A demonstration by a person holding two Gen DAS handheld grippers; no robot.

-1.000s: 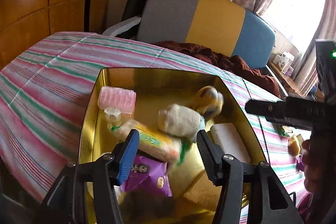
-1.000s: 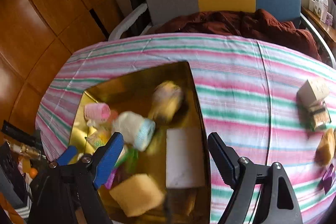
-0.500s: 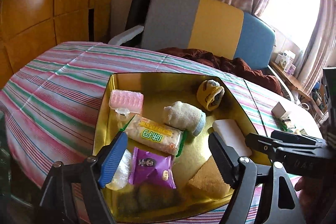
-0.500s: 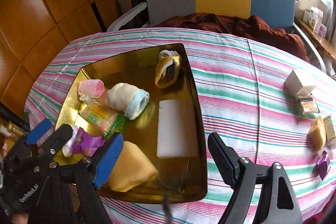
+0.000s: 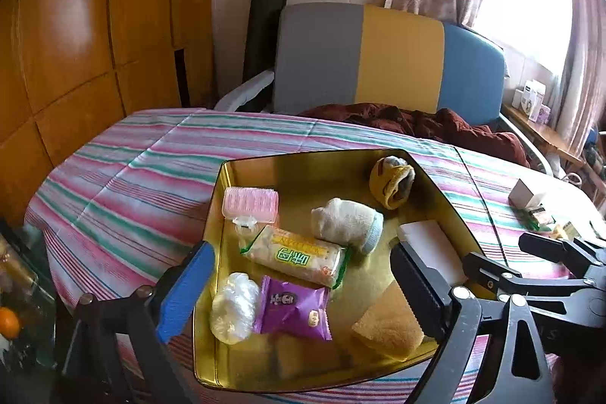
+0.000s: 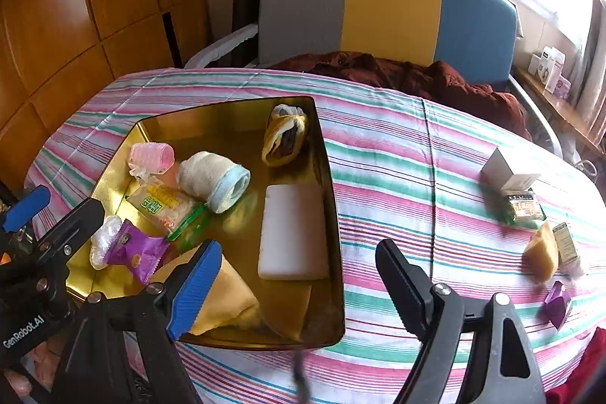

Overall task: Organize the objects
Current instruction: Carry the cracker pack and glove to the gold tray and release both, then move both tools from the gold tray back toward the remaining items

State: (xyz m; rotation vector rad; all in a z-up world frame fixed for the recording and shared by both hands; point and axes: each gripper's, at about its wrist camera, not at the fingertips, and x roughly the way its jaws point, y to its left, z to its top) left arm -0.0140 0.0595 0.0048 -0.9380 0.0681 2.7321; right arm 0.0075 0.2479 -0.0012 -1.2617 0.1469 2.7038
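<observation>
Left hand-held gripper [image 5: 299, 284] has just been opening, jaws now spread wide with nothing pinched between them. It hangs over the near end of the gold tray [image 5: 223, 177]. Right under and between its fingers: a clear plastic wad [image 5: 234, 307], a purple snack packet [image 5: 293, 307] and a cracker pack [image 5: 299, 256] with a green label, characters too small for me to read. Just past those, a rolled white sock [image 5: 346, 224], a pink hair roller [image 5: 250, 205], a yellow sock bundle [image 5: 392, 180] at the far end, a white block [image 5: 430, 245] and a tan cloth [image 5: 390, 324] off by the right finger.

Right hand-held gripper [image 6: 299, 284] is spread too and empty, straddling the tray's near right corner, one finger over the tan cloth, the other over the striped desk [image 6: 397, 169]. Off to its right on the cloth: a white box [image 6: 505, 169], a green-edged packet [image 6: 524, 209], a yellow wedge [image 6: 543, 254], a purple wrapper [image 6: 556, 303].

Versus a second ago: the socks were blurry and mid-tumble, now they're lying still in the tray. The left one's body reads "GenRobot.AI" in the right view.
</observation>
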